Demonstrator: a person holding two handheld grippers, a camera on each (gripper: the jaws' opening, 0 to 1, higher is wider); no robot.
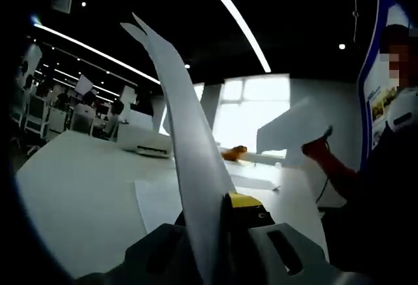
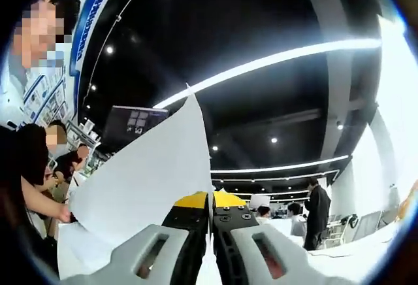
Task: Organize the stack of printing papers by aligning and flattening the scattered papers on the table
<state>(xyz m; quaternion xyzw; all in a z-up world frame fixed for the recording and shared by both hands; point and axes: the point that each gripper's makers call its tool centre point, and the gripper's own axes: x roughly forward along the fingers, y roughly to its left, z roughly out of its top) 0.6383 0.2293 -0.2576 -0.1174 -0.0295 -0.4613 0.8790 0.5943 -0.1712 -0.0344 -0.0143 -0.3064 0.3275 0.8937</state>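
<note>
You are in a large, dim office hall with long ceiling light strips (image 2: 274, 59) and people in the far background. Below your left gripper lies a wide white table (image 1: 78, 193), with loose sheets (image 1: 157, 200) lying flat on its near part and a paper stack (image 1: 153, 146) farther off.

Your left gripper (image 1: 222, 233) has its jaws closed on a sheet of paper (image 1: 183, 128), which stands upright and edge-on, curling at the top. Your right gripper (image 2: 210, 223) is tilted up towards the ceiling, jaws pinched tight on another white sheet (image 2: 144, 180) that fans out to the left.

Both sheets are lifted off the table. The risk, as I judge it: pinched at one edge, each sheet may crease, tear, or slip out, and lowering them crooked would leave the pile misaligned.
</note>
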